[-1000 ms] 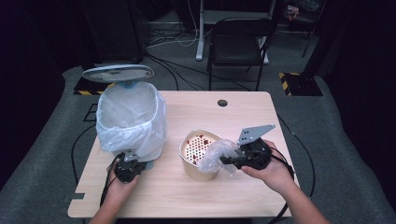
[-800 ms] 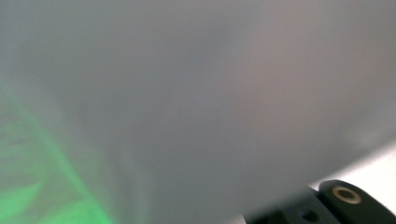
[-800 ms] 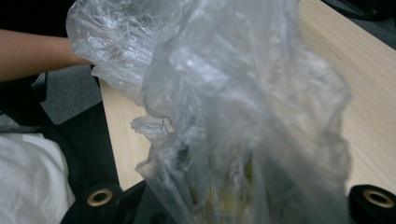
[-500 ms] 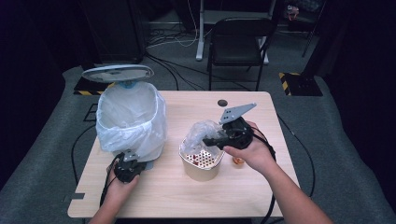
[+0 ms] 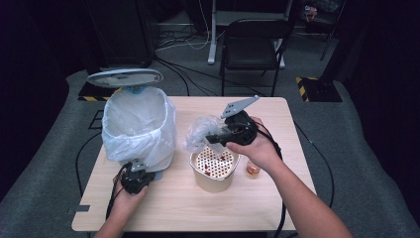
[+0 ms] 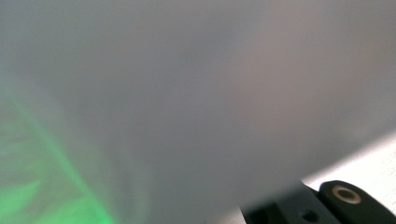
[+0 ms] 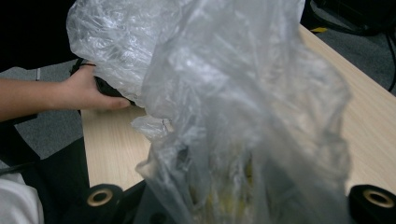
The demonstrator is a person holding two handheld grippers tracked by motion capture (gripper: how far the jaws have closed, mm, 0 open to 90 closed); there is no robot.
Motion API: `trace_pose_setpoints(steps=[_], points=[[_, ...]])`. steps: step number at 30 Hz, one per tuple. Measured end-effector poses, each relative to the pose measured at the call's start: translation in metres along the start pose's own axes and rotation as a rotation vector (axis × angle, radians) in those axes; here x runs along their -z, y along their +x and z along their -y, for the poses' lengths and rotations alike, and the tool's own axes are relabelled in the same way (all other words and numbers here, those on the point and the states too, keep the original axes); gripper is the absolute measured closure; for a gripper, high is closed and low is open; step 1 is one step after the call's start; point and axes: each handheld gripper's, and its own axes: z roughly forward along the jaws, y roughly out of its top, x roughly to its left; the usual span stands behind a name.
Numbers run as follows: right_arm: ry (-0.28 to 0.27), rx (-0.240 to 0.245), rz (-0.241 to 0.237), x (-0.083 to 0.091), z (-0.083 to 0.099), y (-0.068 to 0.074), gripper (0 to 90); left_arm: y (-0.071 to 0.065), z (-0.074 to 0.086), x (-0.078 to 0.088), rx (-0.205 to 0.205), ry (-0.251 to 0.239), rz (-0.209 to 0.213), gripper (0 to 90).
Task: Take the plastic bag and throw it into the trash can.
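On a wooden table [image 5: 277, 119] in a dark room, the right gripper [image 5: 214, 139] pinches a crumpled clear plastic bag [image 5: 200, 133], light, limp and slippery, best gripped at bunched folds; the left gripper [image 5: 134, 174], jaws closed, steadies the lined bin [image 5: 138, 126].

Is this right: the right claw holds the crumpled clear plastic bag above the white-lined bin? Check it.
Not quite. In the high view the right claw holds the crumpled clear plastic bag above the perforated bowl, not the white-lined bin, which stands apart to its left.
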Motion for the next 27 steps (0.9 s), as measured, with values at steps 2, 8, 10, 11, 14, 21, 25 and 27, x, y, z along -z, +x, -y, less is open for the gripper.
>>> trace_pose_setpoints(steps=[2,8,10,11,14,21,25,27], points=[[0.001,0.013,0.0,-0.001,-0.008,0.001,77.0,0.002,0.0,0.001,-0.023,0.017,-0.001,90.0],[-0.009,0.035,-0.019,-0.006,-0.031,0.005,77.0,0.002,-0.001,0.001,-0.036,0.018,0.006,90.0],[-0.015,0.043,-0.024,-0.01,-0.039,0.006,77.0,0.001,0.0,0.001,-0.012,0.017,-0.005,90.0],[-0.015,0.043,-0.027,-0.012,-0.043,0.007,77.0,0.002,0.0,0.001,-0.03,0.017,0.001,90.0],[-0.015,0.052,-0.028,-0.018,-0.053,0.008,77.0,0.0,0.0,0.0,0.001,0.003,-0.003,90.0],[-0.029,0.049,-0.035,-0.033,-0.068,0.006,77.0,0.002,0.0,0.001,-0.033,0.019,-0.001,90.0],[-0.04,0.043,-0.039,-0.041,-0.073,0.005,77.0,0.002,0.0,0.001,-0.02,0.016,-0.001,90.0],[-0.041,0.042,-0.042,-0.046,-0.076,0.005,77.0,0.002,0.0,0.001,-0.022,0.017,-0.001,90.0]])
